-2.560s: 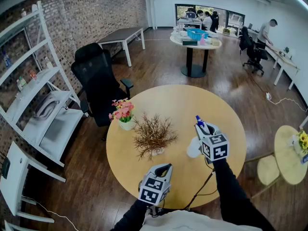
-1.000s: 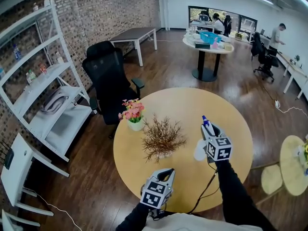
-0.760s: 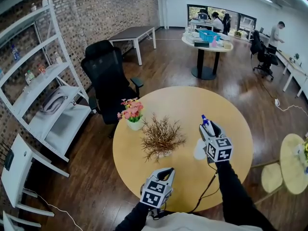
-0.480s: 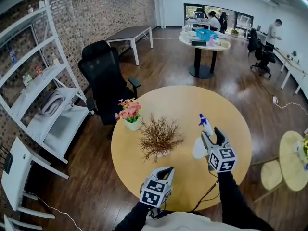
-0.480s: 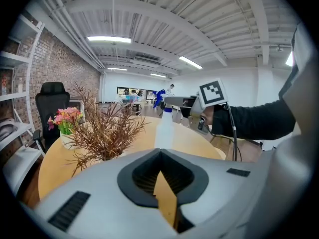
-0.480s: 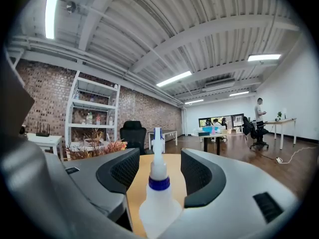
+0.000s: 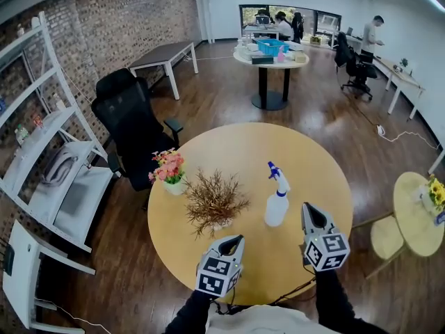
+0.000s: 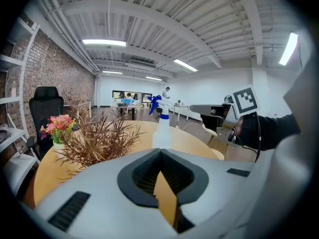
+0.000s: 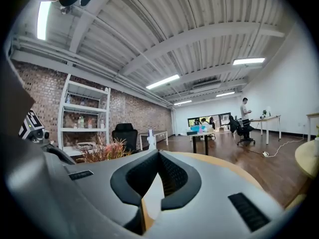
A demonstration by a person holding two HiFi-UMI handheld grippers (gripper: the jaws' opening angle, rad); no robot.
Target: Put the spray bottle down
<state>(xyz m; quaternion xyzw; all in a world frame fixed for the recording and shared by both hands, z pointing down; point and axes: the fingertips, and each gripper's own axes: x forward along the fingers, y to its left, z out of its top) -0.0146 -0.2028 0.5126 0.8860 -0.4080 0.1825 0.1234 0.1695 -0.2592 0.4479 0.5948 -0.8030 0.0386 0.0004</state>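
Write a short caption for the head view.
Spray bottle upright on the round table beside a dried plant and flowers; left gripper and right gripper shut, empty.

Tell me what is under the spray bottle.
The spray bottle stands upright on the round wooden table, with nothing visible between them. The spot under its base is covered.

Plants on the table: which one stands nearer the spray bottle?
The brown twig plant, beside the bottle; the pink flowers stand farther left.
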